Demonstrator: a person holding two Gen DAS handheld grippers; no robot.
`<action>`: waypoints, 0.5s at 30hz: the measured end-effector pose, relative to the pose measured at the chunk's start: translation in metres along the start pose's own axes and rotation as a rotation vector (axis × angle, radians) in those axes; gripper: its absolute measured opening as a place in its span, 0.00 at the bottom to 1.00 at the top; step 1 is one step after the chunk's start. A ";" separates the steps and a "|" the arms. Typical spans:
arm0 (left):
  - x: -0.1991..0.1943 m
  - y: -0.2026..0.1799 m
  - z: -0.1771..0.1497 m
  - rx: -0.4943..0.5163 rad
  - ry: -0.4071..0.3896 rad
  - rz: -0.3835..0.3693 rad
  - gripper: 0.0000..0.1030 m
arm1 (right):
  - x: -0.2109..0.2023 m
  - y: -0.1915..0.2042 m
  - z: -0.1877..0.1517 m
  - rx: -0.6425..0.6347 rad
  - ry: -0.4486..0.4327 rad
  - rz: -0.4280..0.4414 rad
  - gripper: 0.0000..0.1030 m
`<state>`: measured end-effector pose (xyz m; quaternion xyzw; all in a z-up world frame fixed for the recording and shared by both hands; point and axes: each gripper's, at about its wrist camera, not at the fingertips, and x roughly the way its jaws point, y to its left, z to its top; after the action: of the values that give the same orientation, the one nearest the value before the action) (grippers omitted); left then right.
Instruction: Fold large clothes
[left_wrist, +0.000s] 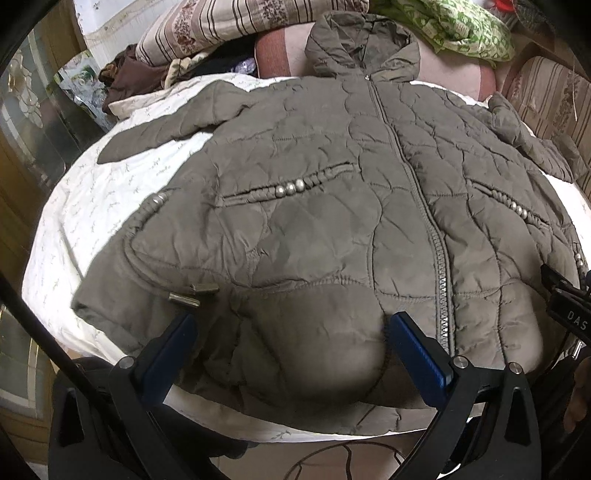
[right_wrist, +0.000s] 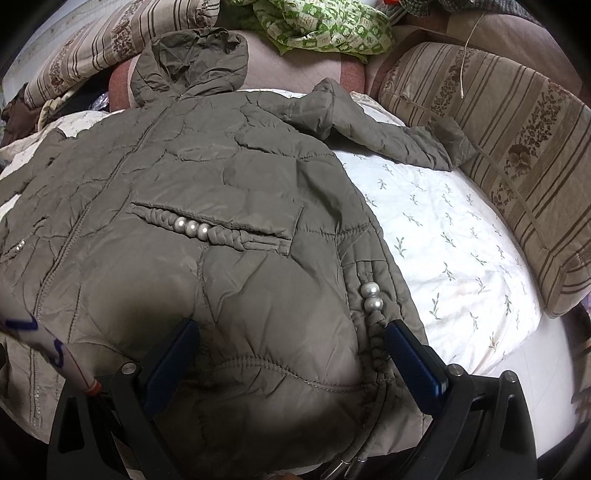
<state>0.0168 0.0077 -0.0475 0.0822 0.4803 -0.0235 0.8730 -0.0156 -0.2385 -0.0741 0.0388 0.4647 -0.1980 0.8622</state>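
Quilted jacket (left_wrist: 314, 206) lies flat on bedsheet (right_wrist: 454, 236); both claws gape.

The left claw (left_wrist: 291, 338) is spread wide, its two blue-padded fingers (left_wrist: 417, 354) reaching forward and slightly inward from black arms, with nothing pinched between them. The right claw (right_wrist: 291, 347) stands the same way, wide apart, blue pads (right_wrist: 413, 360) facing each other across an unfilled gap. In the left view, the right claw's black body shows at the right edge.
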 end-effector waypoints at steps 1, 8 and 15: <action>0.002 0.000 0.000 -0.003 0.005 -0.004 1.00 | 0.000 0.001 0.000 -0.007 0.002 -0.008 0.99; 0.014 -0.001 -0.001 -0.003 0.036 -0.009 1.00 | 0.003 0.001 -0.001 0.006 0.017 -0.022 0.99; 0.024 -0.005 0.000 0.006 0.058 0.010 1.00 | 0.007 0.000 -0.003 0.012 0.014 -0.017 1.00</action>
<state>0.0290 0.0036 -0.0687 0.0877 0.5051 -0.0179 0.8584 -0.0147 -0.2396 -0.0814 0.0416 0.4699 -0.2078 0.8569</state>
